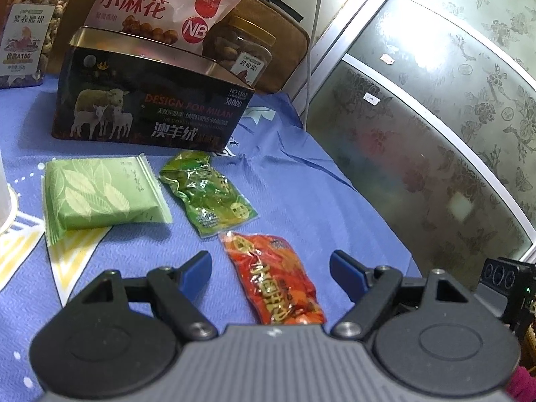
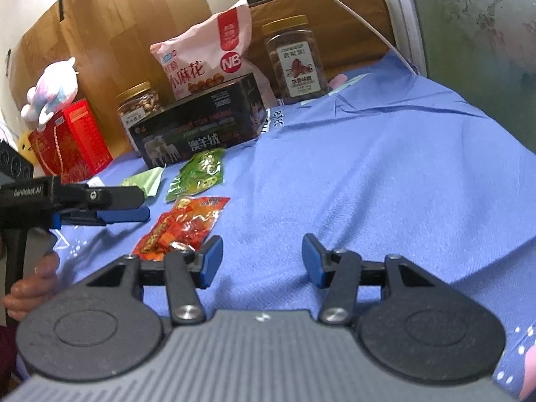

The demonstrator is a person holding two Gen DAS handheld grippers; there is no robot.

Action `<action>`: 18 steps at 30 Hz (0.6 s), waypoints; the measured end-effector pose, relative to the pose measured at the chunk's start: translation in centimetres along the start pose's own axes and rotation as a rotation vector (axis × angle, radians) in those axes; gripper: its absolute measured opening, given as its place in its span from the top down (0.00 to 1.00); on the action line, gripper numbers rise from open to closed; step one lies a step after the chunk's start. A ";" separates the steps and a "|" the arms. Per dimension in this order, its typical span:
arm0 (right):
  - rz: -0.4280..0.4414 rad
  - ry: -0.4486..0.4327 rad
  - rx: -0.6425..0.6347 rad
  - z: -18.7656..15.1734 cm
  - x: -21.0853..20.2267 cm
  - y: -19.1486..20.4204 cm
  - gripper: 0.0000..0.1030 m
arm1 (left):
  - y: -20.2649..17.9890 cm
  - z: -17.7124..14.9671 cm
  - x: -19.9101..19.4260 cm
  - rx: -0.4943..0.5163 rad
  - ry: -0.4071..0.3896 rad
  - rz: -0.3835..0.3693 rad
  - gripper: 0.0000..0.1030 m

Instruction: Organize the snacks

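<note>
Three small snack packets lie on the blue cloth: a pale green leaf-print packet [image 1: 100,194], a shiny green packet [image 1: 207,194] and an orange-red packet [image 1: 274,278]. My left gripper [image 1: 270,269] is open, its blue pads either side of the orange-red packet, just above it. Behind them stands an open black tin box [image 1: 147,107] with sheep on it. My right gripper [image 2: 262,261] is open and empty over bare cloth, to the right of the orange-red packet [image 2: 181,224]. The left gripper also shows in the right wrist view [image 2: 110,214], with the shiny green packet [image 2: 197,171] and the tin [image 2: 197,124] beyond.
A pink snack bag [image 1: 160,3] and two nut jars [image 1: 30,30] [image 1: 248,50] stand behind the tin against a wooden board. A red box [image 2: 70,140] and a plush toy [image 2: 50,93] sit at the far left. A patterned glass door [image 1: 435,117] is on the right. A white cup edge [image 1: 5,201] is at left.
</note>
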State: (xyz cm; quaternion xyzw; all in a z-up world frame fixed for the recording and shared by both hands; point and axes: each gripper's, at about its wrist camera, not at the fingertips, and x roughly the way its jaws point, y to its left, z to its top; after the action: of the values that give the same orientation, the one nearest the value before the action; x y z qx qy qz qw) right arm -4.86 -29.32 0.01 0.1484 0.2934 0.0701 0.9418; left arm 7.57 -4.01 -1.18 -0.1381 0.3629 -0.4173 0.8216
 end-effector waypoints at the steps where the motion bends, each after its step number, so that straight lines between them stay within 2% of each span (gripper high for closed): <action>1: 0.004 -0.001 0.002 0.0 0.0 -0.1 0.46 | 0.0 0.0 0.0 -0.001 0.001 0.000 0.22; 7: 0.082 -0.014 0.058 0.0 0.0 -1.3 0.36 | 0.1 0.0 0.1 -0.007 -0.003 0.001 0.22; 10: 0.114 -0.028 0.063 -0.2 -0.1 -1.5 0.30 | 0.1 0.0 0.0 -0.009 -0.006 0.005 0.16; 12: 0.126 -0.041 0.031 -0.5 -0.1 -1.2 0.26 | 0.2 0.0 -0.1 -0.011 -0.012 0.007 0.12; 14: 0.132 -0.050 -0.023 -0.8 0.0 -0.6 0.17 | 0.2 -0.1 -0.2 -0.015 -0.015 0.008 0.12; 18: 0.110 -0.047 -0.127 -1.2 0.2 0.6 0.10 | 0.3 -0.3 -0.6 -0.019 -0.031 0.009 0.12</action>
State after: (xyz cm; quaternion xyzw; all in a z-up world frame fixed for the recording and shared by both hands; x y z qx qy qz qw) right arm -5.39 -28.44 -0.86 0.1060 0.2574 0.1367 0.9507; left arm 7.33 -3.29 -1.24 -0.1510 0.3546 -0.4081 0.8276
